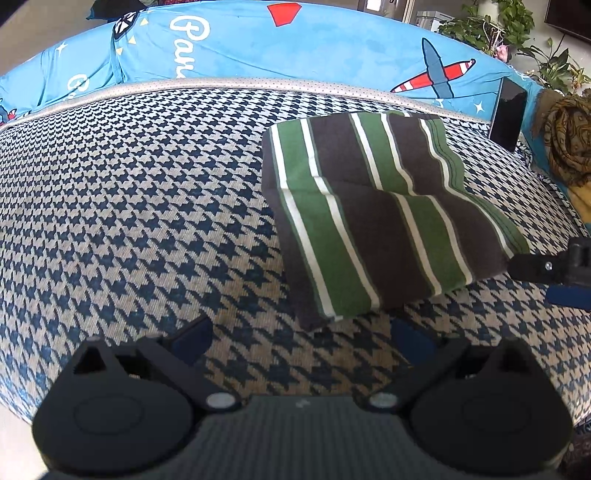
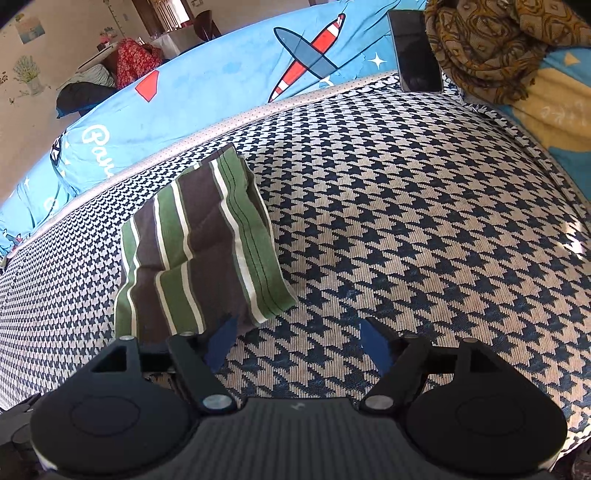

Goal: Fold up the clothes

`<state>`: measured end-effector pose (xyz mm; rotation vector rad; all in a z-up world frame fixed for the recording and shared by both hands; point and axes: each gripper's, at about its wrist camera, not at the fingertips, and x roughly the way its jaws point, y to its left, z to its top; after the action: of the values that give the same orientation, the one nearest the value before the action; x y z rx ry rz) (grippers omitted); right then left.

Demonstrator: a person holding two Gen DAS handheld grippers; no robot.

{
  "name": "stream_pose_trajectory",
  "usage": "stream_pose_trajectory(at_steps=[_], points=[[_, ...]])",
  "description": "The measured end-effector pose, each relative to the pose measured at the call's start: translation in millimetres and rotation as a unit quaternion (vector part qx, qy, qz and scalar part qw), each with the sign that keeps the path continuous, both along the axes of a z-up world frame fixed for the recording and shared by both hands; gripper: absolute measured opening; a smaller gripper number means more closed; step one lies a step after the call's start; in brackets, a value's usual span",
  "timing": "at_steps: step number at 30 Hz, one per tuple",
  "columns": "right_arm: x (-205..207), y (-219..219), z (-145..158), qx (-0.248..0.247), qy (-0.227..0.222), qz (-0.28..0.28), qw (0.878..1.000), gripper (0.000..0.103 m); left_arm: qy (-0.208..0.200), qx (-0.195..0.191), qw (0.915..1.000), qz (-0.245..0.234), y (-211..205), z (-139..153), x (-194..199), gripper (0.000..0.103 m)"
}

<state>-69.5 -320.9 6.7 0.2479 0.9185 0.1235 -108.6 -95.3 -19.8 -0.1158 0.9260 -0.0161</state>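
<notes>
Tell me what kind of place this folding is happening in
Most likely a home living room. A folded striped garment lies on a houndstooth cushion like a sofa seat, backed by a blue airplane-print cover. Houseplants stand behind it, and a phone leans at the back.

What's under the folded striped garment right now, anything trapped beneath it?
The striped garment lies folded on the houndstooth cover, which shows all around it. Nothing pokes out from its edges. Whatever lies directly beneath or between its layers is covered.

Both grippers open, angled downward
</notes>
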Motion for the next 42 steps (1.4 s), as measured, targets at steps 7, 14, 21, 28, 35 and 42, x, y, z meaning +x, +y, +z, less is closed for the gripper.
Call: stream_pose_trajectory(at_steps=[7,14,21,28,35,42], points=[[-5.4,2.6,-5.0,-0.003,0.007,0.015,1.000,0.083,0.004,0.020,0.9998,-0.001,-1.3,-7.9,-11.0,0.103],[-10.3,4.4,-11.4,-0.023,0.020,0.013,0.999,0.087,-0.003,0.037,0.9993,-0.004,-3.9,-13.2,-23.5,0.103],[-18.1,8.9,-13.7,-0.043,0.019,0.021,0.999,0.092,-0.009,0.040,0.9991,-0.006,-2.1,-16.9,-37.1,0.103],[-25.9,13.1,-17.2,-0.062,0.020,0.015,0.998,0.098,-0.016,0.042,0.9989,-0.016,0.0,-20.1,-48.4,0.103],[-39.1,36.7,-26.2,-0.157,0.027,0.017,0.987,0.102,-0.026,0.043,0.9985,-0.023,1.2,-22.5,-58.2,0.103],[-61.5,39.6,-27.5,-0.155,0.027,0.018,0.987,0.103,-0.033,0.048,0.9979,-0.028,0.9,-24.1,-68.9,0.103]])
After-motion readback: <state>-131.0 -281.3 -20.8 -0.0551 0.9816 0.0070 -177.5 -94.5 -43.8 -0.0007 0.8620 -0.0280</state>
